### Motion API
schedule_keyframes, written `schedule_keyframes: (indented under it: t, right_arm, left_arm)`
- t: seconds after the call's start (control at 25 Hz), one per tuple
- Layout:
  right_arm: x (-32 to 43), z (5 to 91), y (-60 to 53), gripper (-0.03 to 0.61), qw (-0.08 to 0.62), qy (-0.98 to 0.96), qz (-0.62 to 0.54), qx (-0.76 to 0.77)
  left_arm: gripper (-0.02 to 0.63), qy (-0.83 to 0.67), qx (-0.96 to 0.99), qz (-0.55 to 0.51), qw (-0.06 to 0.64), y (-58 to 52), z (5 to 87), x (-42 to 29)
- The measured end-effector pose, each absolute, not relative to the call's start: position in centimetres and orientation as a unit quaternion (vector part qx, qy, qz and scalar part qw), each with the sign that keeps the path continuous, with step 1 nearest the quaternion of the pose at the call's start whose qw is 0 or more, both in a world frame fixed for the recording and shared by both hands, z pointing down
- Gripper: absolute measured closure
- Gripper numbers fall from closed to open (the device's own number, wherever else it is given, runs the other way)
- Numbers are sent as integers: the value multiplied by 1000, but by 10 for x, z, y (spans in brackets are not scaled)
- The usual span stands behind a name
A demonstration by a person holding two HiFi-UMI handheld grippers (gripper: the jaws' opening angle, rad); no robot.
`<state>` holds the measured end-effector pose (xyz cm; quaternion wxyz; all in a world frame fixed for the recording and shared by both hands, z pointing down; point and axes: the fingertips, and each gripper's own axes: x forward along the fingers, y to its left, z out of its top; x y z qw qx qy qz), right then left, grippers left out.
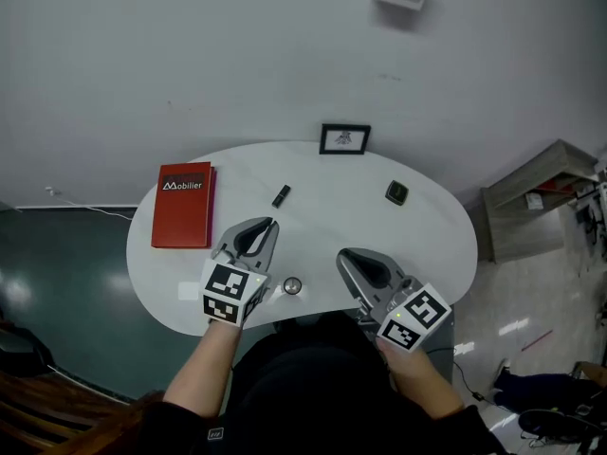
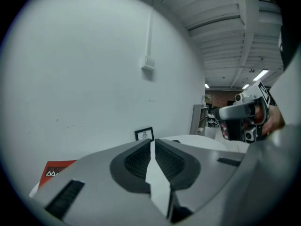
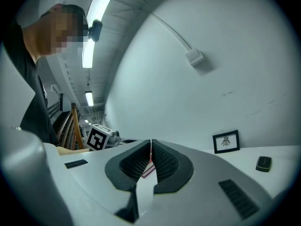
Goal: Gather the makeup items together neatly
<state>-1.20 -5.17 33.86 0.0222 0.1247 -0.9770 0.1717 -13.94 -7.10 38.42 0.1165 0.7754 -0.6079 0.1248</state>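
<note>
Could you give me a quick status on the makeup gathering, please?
Left gripper and right gripper shut, empty, above the table's near edge. Black tube, dark compact, small round item lie apart, ungathered. Red book off to the side; path open.

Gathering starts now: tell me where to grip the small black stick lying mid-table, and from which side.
Likely across its middle, from above: the black stick lies flat and slanted on the table, so jaws should straddle its narrow width.

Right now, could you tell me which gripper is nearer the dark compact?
Right. The right gripper is on the near side of the dark compact, slightly left; the left gripper is farther left, toward the red book.
</note>
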Motion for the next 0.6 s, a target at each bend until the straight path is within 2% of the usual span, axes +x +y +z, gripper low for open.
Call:
schedule_keyframes:
  t: [0.08, 0.16, 0.6]
  right_arm:
    - [-19, 343, -55, 541, 31, -977, 176, 120]
    - [-23, 350, -61, 541, 38, -976, 181, 118]
    - [-33, 414, -103, 541, 86, -962, 243, 93]
  left_arm:
    - [581, -607, 774, 129, 123, -84, 396, -145]
    - [529, -607, 772, 134, 133, -97, 410, -149]
    - [466, -613, 742, 195, 190, -168, 513, -177]
